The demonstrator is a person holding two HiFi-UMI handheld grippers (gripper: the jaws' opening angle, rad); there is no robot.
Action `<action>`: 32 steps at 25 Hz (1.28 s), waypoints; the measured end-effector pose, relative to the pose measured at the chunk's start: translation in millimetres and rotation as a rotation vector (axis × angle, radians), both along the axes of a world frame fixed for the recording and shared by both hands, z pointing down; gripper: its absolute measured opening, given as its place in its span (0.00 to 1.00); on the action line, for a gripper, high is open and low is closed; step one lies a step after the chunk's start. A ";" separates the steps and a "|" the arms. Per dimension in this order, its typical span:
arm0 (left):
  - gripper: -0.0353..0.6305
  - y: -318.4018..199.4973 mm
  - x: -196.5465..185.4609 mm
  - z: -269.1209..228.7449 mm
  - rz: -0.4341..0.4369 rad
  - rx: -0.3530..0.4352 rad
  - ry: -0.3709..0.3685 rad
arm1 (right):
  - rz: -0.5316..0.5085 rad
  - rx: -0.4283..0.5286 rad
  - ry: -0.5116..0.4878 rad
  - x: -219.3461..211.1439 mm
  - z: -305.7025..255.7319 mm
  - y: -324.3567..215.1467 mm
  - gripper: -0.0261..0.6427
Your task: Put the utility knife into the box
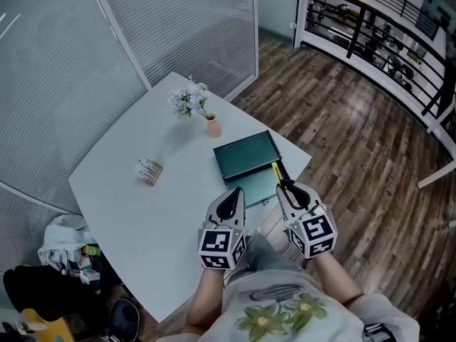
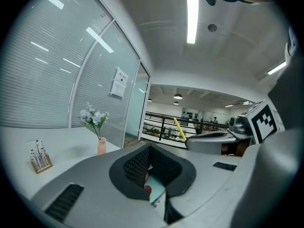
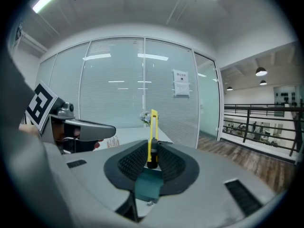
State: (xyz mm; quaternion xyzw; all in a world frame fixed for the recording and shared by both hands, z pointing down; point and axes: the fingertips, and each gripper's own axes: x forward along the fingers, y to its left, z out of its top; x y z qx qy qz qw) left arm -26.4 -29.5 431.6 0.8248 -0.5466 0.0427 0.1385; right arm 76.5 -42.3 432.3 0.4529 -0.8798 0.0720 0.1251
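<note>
A flat dark teal box [image 1: 246,155] lies on the white table [image 1: 128,212] near its front right corner, with a lighter teal part on the side toward me. My right gripper [image 1: 291,191] hovers at the box's right front corner, shut on a yellow utility knife [image 1: 278,173] that points away from me. In the right gripper view the knife [image 3: 153,132] stands upright between the pads. My left gripper [image 1: 229,205] is at the box's front edge, jaws together and nothing in them. In the left gripper view its pads [image 2: 137,165] meet at the tips.
A small pink vase [image 1: 212,125] with pale flowers stands behind the box. A little wooden stand [image 1: 149,170] sits to the left on the table. Glass partitions run behind the table. Bags [image 1: 68,248] lie on the floor at the left. Wood flooring is at the right.
</note>
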 end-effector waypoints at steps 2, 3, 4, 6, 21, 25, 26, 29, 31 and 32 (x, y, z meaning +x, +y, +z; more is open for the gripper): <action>0.05 -13.7 -3.0 0.7 0.000 -0.006 0.003 | -0.001 -0.001 -0.001 -2.6 0.0 -14.3 0.14; 0.05 -20.4 -4.4 0.9 0.000 -0.008 0.007 | -0.001 -0.002 -0.002 -3.9 0.0 -21.3 0.14; 0.05 -26.8 -5.7 1.3 0.001 -0.011 0.010 | -0.002 -0.002 -0.002 -5.3 0.1 -28.0 0.14; 0.05 -38.7 -8.2 2.9 0.002 -0.015 0.014 | -0.006 -0.003 -0.002 -8.3 0.8 -40.0 0.14; 0.05 -82.1 -16.3 18.4 0.010 -0.055 0.025 | -0.021 -0.029 0.029 -20.8 14.2 -85.1 0.14; 0.05 -87.8 -15.6 26.0 0.021 -0.072 0.020 | -0.028 -0.043 0.030 -21.3 21.1 -88.6 0.14; 0.05 -88.7 -15.4 28.7 0.024 -0.077 0.017 | -0.028 -0.047 0.030 -21.1 23.5 -89.3 0.14; 0.05 -91.2 -16.1 36.2 0.032 -0.092 0.014 | -0.033 -0.061 0.038 -20.8 30.9 -91.8 0.14; 0.05 -93.3 -16.7 39.2 0.034 -0.101 0.014 | -0.040 -0.071 0.046 -20.8 35.5 -93.5 0.14; 0.05 -94.2 -17.2 40.2 0.036 -0.104 0.013 | -0.043 -0.078 0.051 -21.0 37.7 -94.1 0.14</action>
